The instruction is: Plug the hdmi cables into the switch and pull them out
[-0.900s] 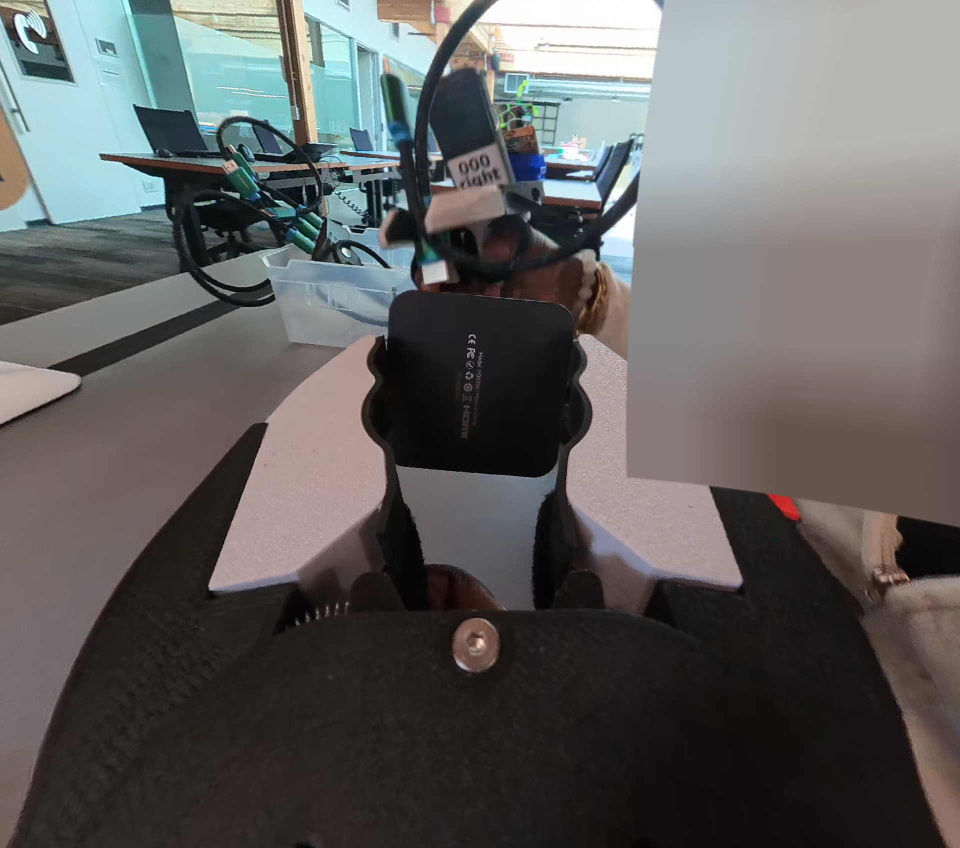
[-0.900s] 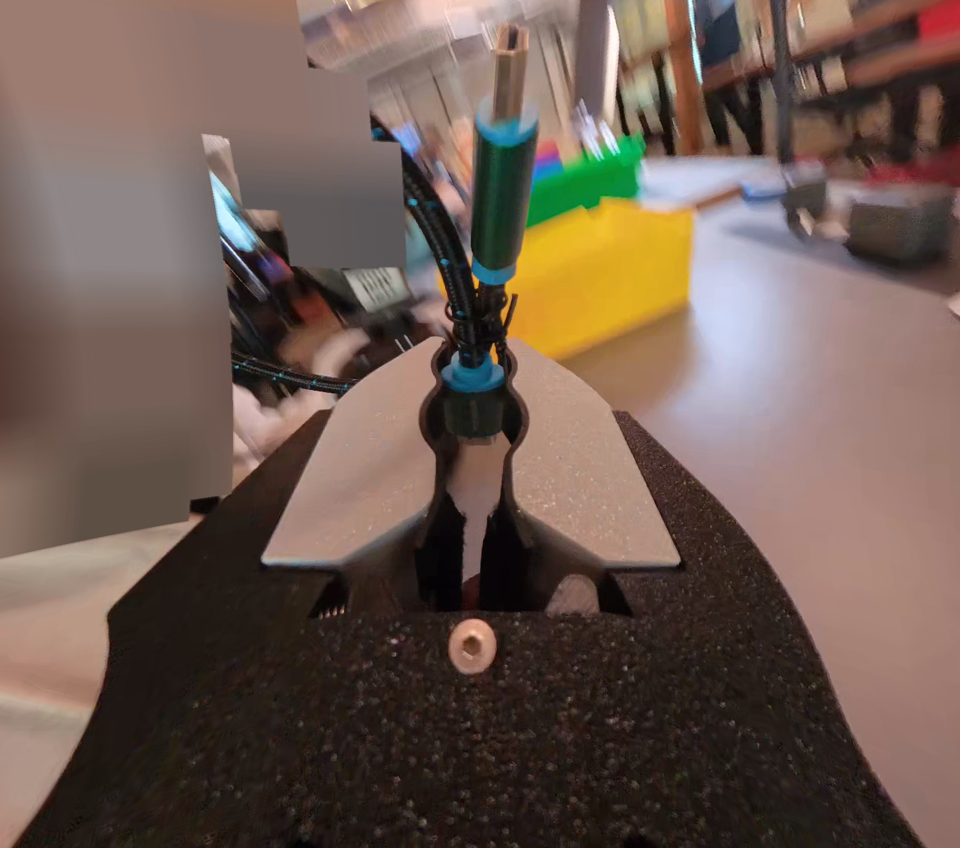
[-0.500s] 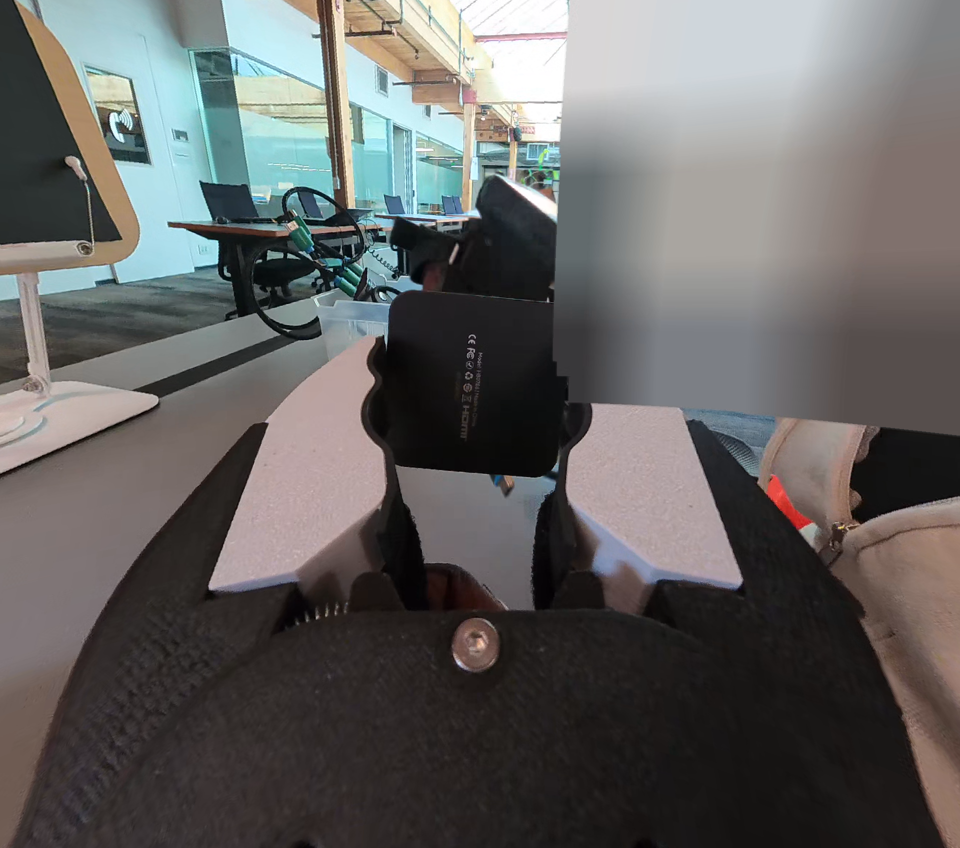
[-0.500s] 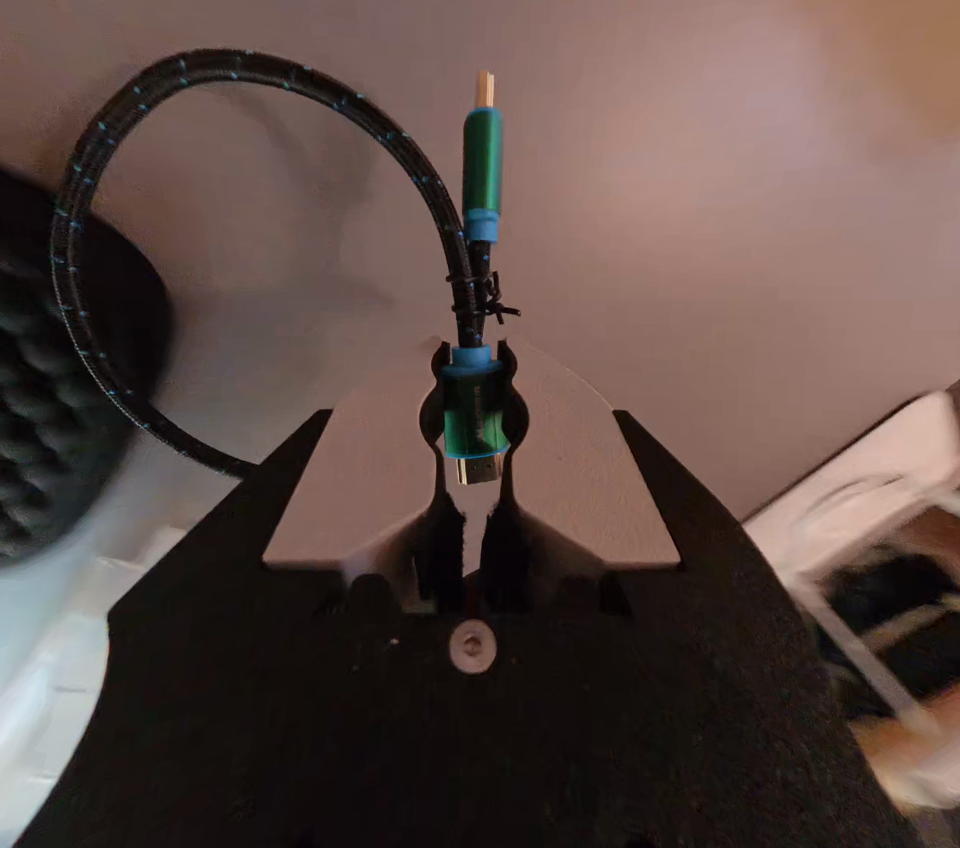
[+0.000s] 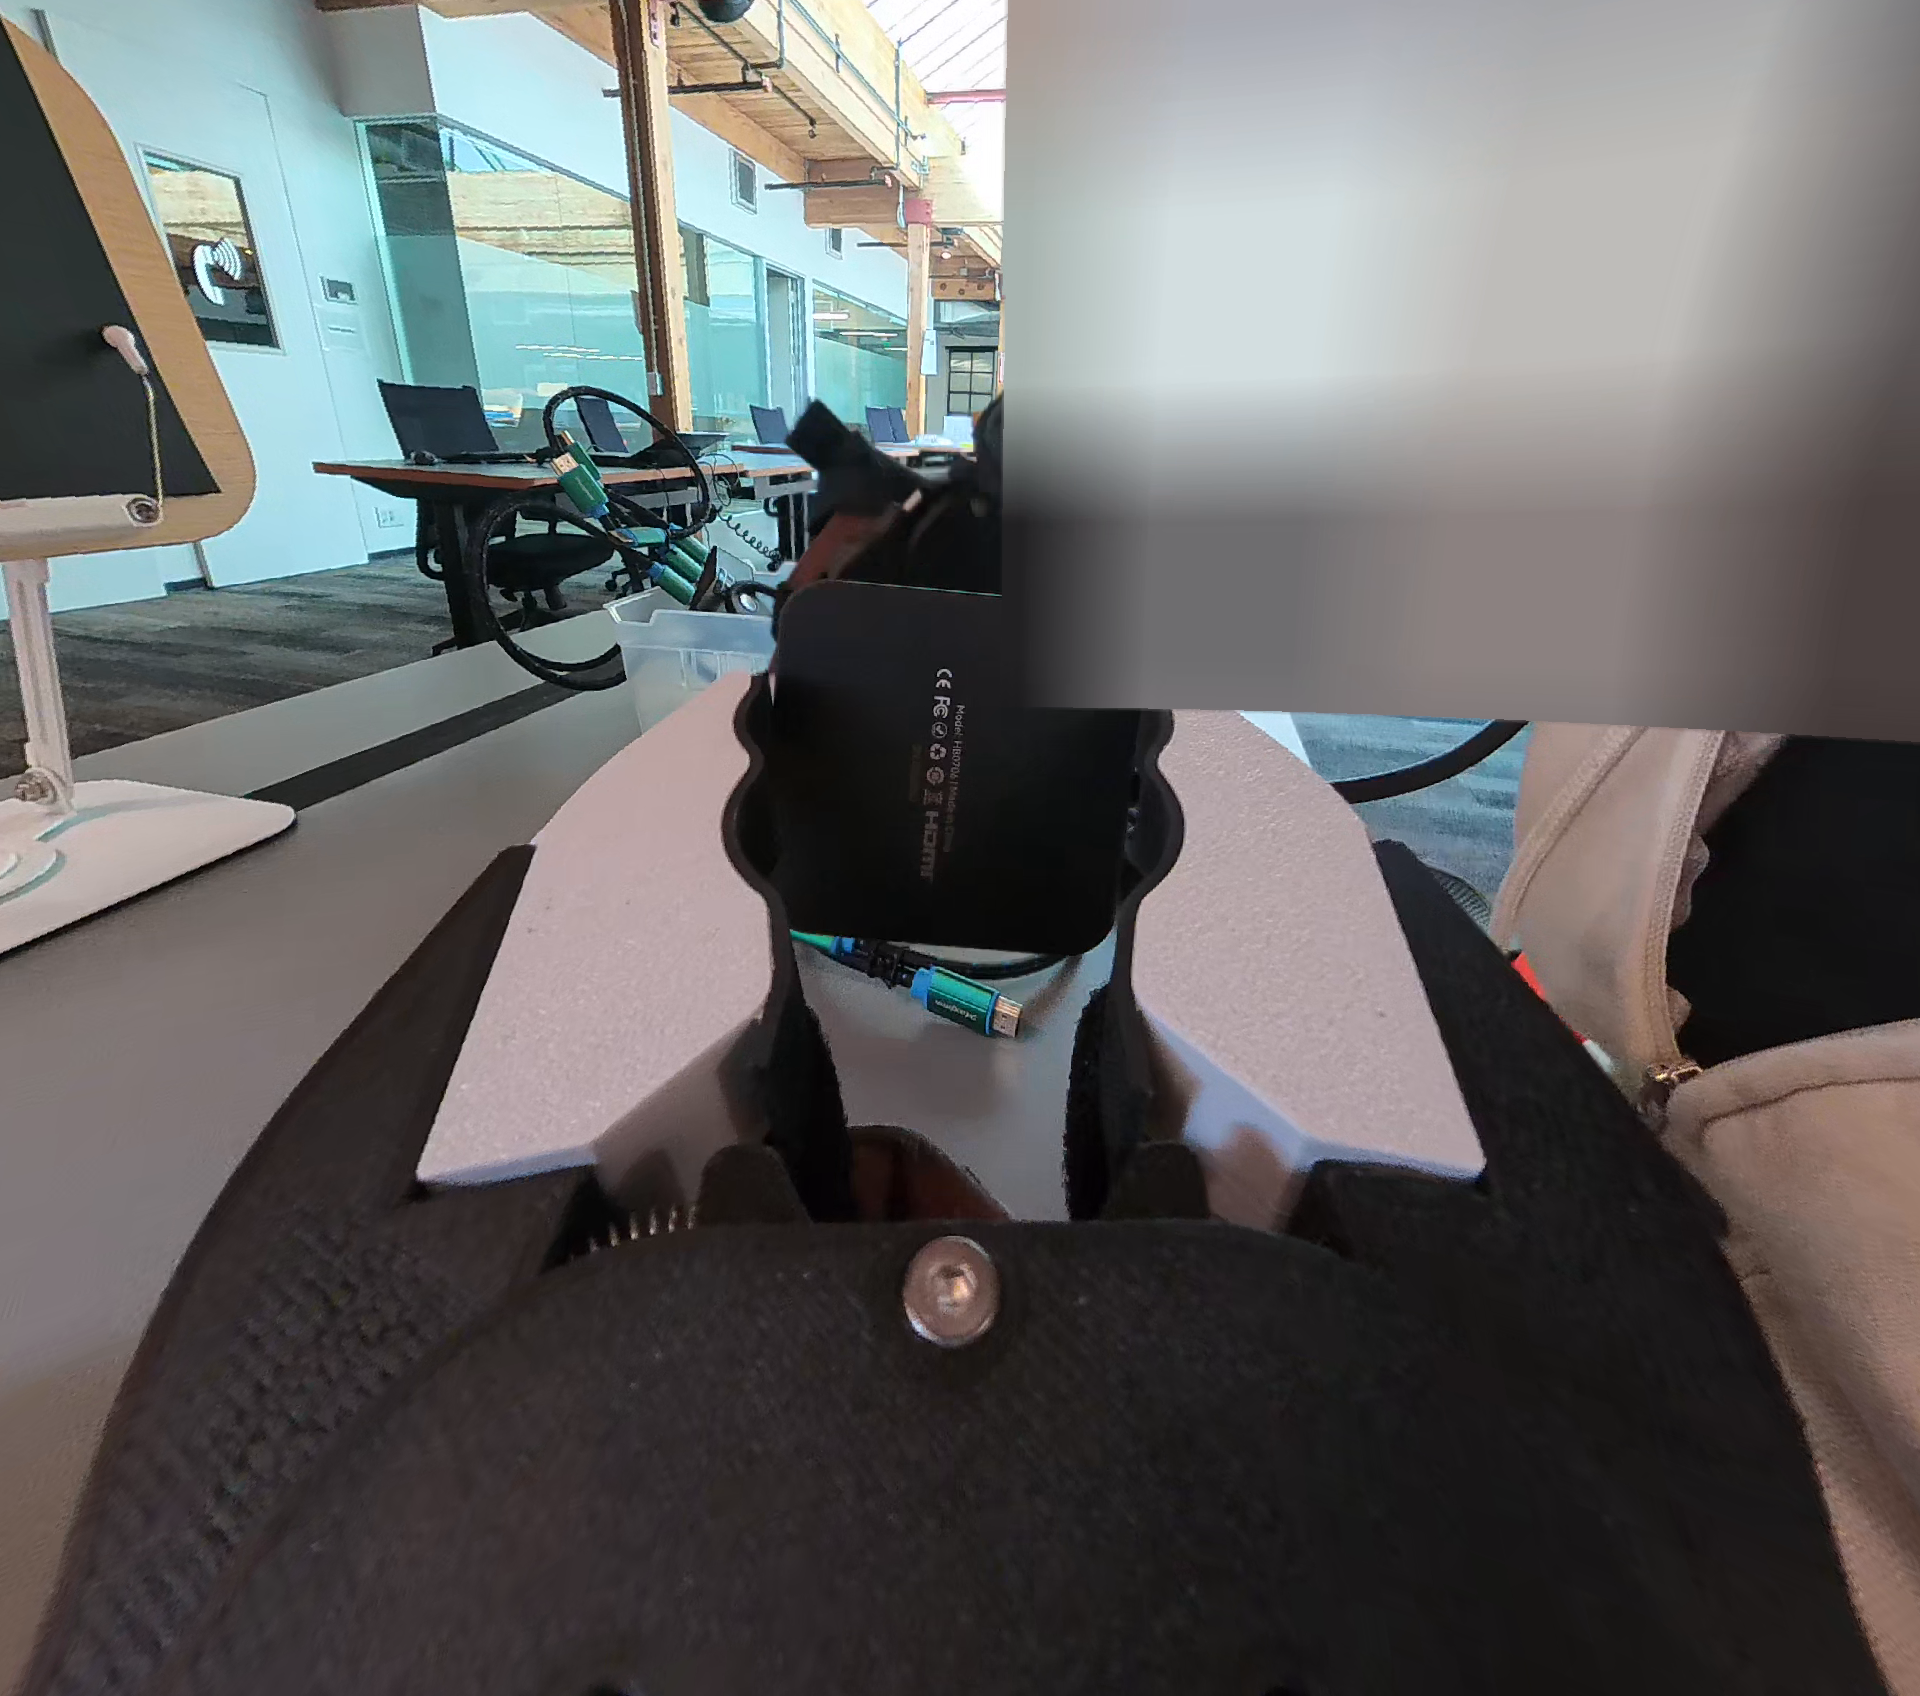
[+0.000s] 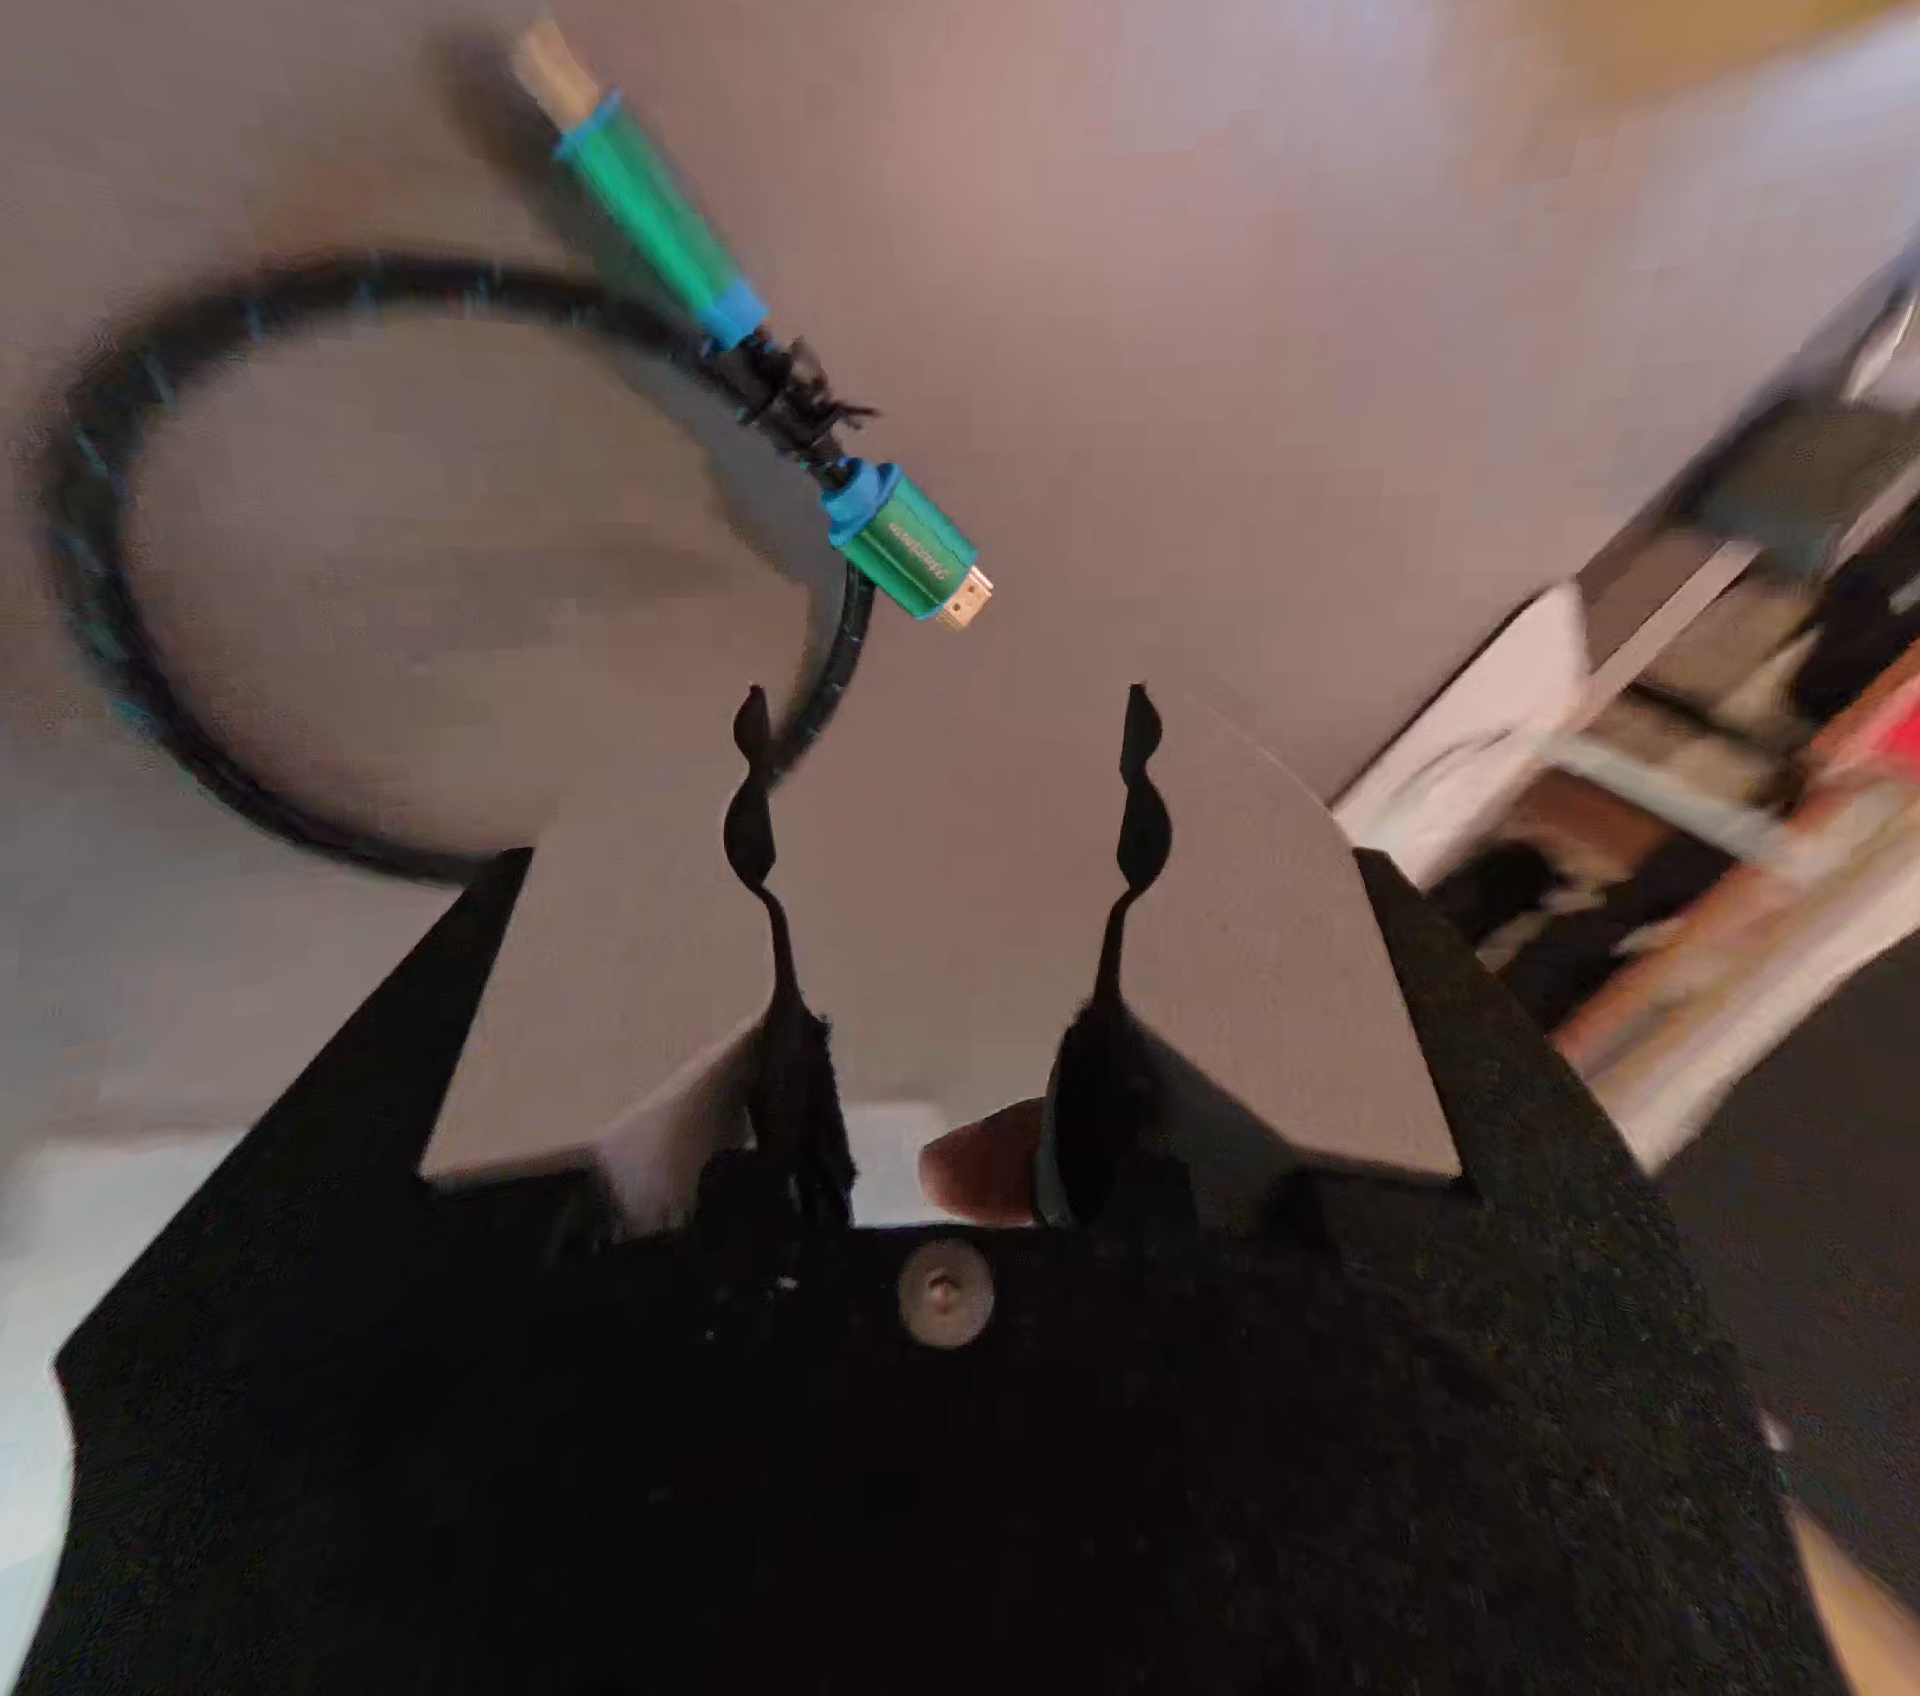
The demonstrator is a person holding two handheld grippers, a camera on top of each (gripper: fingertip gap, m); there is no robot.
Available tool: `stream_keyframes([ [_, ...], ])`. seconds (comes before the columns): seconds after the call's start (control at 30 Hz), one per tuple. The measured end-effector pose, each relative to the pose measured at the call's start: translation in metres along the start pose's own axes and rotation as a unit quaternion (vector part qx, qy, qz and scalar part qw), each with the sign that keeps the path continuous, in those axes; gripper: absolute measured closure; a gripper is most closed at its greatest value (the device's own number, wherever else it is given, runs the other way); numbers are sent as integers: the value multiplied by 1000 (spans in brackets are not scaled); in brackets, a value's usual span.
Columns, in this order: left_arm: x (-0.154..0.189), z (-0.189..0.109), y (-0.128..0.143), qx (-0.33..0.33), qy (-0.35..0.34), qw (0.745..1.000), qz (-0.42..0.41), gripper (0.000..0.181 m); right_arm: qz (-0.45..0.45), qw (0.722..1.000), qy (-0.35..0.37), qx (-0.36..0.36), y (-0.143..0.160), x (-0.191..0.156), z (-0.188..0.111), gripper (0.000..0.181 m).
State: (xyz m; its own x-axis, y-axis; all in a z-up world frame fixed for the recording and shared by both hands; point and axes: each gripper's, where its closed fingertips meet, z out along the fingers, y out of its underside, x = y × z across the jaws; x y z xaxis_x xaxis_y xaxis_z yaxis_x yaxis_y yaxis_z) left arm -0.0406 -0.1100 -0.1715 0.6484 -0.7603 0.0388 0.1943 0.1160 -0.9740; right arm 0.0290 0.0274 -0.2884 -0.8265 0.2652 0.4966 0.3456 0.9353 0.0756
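Here, left gripper [image 5: 951, 773] clamped on switch [image 5: 935, 763], right gripper [image 6: 940, 773] spread empty, cable [image 6: 727, 358] lying just beyond its tips.

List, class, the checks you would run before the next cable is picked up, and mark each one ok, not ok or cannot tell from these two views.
1. Left gripper grips the switch: ok, it sits clamped between the two fingers.
2. Right gripper free: ok, the jaws stand apart with nothing between them.
3. Released cable clear of the right gripper: ok, its green plug lies beyond the fingertips on the table.
4. Switch ports empty: cannot tell, the port edges are hidden.
5. More cables ready: ok, several looped ones stand in the clear bin.
6. Cable tie intact: cannot tell, the picture is blurred there.
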Motion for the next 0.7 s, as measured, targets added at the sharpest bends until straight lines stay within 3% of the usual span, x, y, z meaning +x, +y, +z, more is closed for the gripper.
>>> stream_keyframes([
  [0.03,0,0,-1,4,0,1000,-2,115,108,993,-3,36,-2,-1,-6,118],
  [0.07,0,-1,-2,6,0,1000,-3,115,230,969,-26,83,-8,-4,-10,121],
  [0.1,0,-1,-2,7,-1,1000,-4,115,353,923,-68,140,-19,-11,-14,122],
  [0.17,0,0,-2,6,-1,1000,-4,115,566,773,-146,248,-39,-14,-22,129],
  [0.2,0,0,-1,4,-1,1000,-4,115,628,698,-188,288,-48,-17,-24,128],
  [0.23,1,1,0,1,-2,1000,-2,115,667,645,-219,300,-52,-25,-22,129],
  [0.27,1,1,1,-2,-4,1000,0,115,695,620,-228,285,-50,-36,-13,129],
  [0.37,0,3,4,-14,-7,1000,3,115,720,605,-225,255,-51,-57,4,127],
  [0.53,3,5,7,-23,-3,1000,11,115,742,561,-231,285,-62,-39,12,132],
  [0.63,4,5,8,-25,-1,1000,12,115,753,530,-246,303,-70,-28,19,142],
  [0.7,4,6,9,-28,-1,1000,14,115,753,520,-259,309,-77,-27,25,158],
])
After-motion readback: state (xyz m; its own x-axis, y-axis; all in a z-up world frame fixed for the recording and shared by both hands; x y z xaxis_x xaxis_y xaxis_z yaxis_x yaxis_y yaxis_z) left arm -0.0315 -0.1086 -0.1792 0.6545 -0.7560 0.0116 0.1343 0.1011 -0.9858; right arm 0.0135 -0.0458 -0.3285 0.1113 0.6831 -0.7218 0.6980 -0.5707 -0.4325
